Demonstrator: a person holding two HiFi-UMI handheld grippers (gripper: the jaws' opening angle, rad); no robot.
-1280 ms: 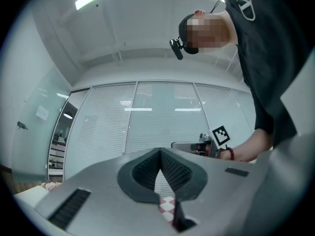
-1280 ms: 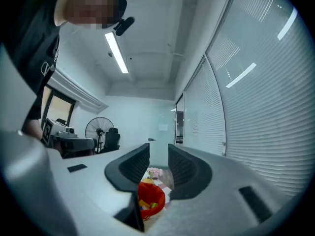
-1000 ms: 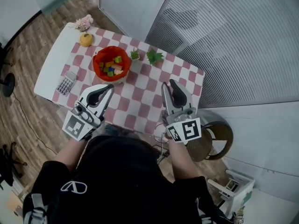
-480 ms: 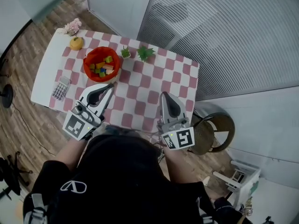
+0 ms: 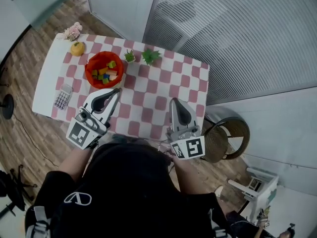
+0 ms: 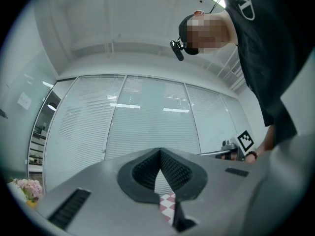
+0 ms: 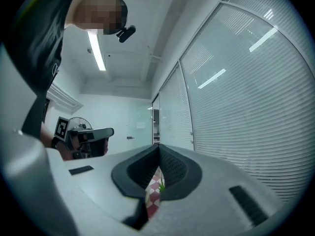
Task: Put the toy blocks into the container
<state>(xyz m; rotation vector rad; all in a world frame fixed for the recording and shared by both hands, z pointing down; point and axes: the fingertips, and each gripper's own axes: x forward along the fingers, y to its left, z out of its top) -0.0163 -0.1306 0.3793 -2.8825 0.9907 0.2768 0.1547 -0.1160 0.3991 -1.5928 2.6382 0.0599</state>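
Observation:
In the head view an orange bowl [image 5: 90, 78] stands at the back left of the checked table [image 5: 148, 103] with several coloured toy blocks [image 5: 104, 73] inside it. My left gripper [image 5: 117, 90] is held just in front of the bowl, shut and empty. My right gripper [image 5: 174, 102] hangs over the table's near right part, also shut with nothing in it. In the left gripper view my left gripper [image 6: 159, 151] points up at the blinds, jaws meeting at the tips. In the right gripper view my right gripper [image 7: 158, 147] is tilted upward too, its jaws together.
A calculator [image 5: 62, 97] lies at the table's left edge. An orange fruit [image 5: 77, 48] and pink flowers [image 5: 73, 31] sit at the far left corner. Two small green plants [image 5: 141, 57] stand at the back. A round stool [image 5: 229, 138] is to the table's right.
The right gripper's jaws have closed from slightly apart. Both grippers have drawn back a little toward the person, and the head view has shifted so the table sits farther left.

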